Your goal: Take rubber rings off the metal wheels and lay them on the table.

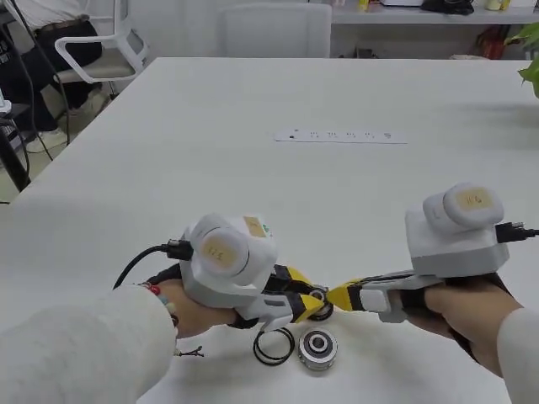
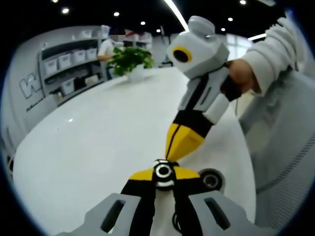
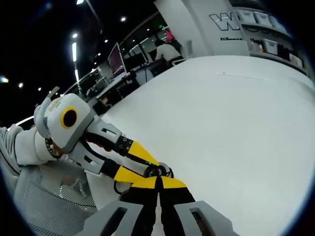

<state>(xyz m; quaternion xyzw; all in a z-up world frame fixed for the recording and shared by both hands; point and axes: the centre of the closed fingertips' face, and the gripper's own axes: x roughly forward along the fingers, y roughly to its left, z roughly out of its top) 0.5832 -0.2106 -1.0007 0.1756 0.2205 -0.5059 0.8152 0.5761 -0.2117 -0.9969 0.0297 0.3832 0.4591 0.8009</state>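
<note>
Just above the table, a small metal wheel [image 1: 320, 297] [image 2: 164, 171] [image 3: 162, 170] with a black rubber ring on it is clamped between the yellow tips of my left gripper [image 1: 312, 302] [image 2: 164, 175]. My right gripper [image 1: 333, 296] [image 3: 156, 181] meets it from the opposite side, jaws shut on the ring's rim. Below them a bare metal wheel [image 1: 317, 348] [image 2: 211, 178] lies flat on the white table [image 1: 253, 168]. Loose black rubber rings [image 1: 255, 346] lie beside it.
A flush socket strip [image 1: 341, 135] is set in the table's middle. A small wire scrap [image 1: 192, 352] lies by my left hand. Office chairs [image 1: 274, 29] stand at the far edge, and a plant [image 1: 530, 50] at the far right.
</note>
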